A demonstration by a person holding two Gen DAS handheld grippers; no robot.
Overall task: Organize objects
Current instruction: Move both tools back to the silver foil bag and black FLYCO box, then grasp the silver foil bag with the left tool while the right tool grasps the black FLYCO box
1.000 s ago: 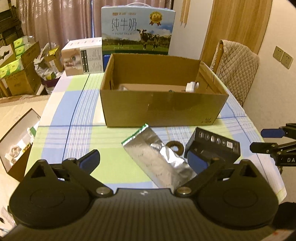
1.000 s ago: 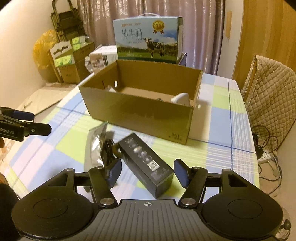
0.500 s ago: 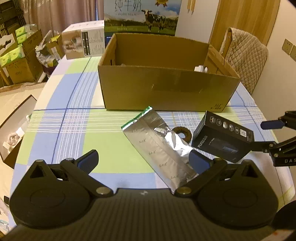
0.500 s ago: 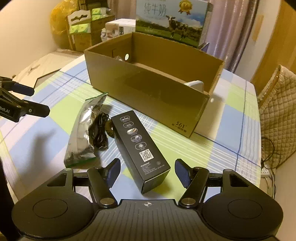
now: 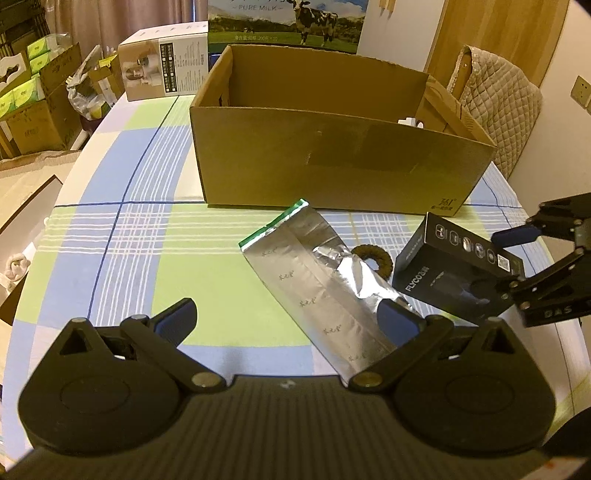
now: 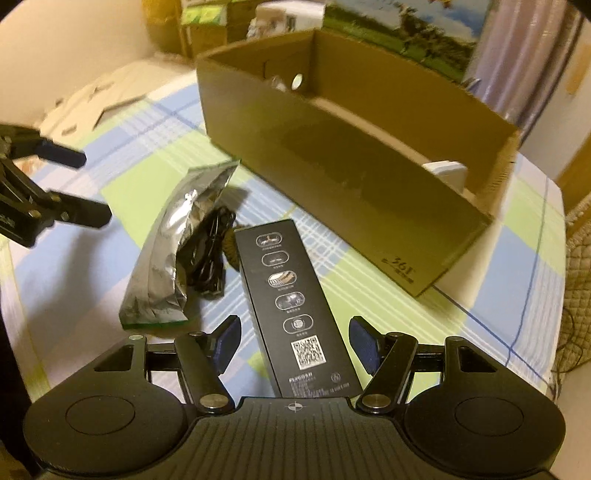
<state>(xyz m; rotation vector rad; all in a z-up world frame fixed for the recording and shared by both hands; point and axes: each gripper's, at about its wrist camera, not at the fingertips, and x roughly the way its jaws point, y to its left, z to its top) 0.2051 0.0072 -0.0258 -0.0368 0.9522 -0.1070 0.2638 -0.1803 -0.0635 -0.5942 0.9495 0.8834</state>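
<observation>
A long black product box (image 6: 295, 306) lies on the checked tablecloth, its near end between the open fingers of my right gripper (image 6: 295, 345), untouched by the pads. It also shows in the left wrist view (image 5: 458, 273). A silver foil pouch (image 5: 325, 284) lies left of it, with a black cable (image 6: 208, 254) and a brown ring (image 5: 373, 258) between them. My left gripper (image 5: 288, 319) is open and empty over the table; its right finger hangs over the pouch's near end. The open cardboard box (image 5: 332, 162) stands behind, with a white item (image 6: 447, 171) inside.
A milk carton case (image 5: 288, 18) and a white appliance box (image 5: 166, 62) stand behind the cardboard box. A quilted chair (image 5: 498, 107) is at the right. Cartons (image 5: 33, 99) sit on the floor left of the table.
Both grippers have moved forward and down toward the table. The right gripper's open fingers now straddle the near end of the black box. The objects have not moved.
</observation>
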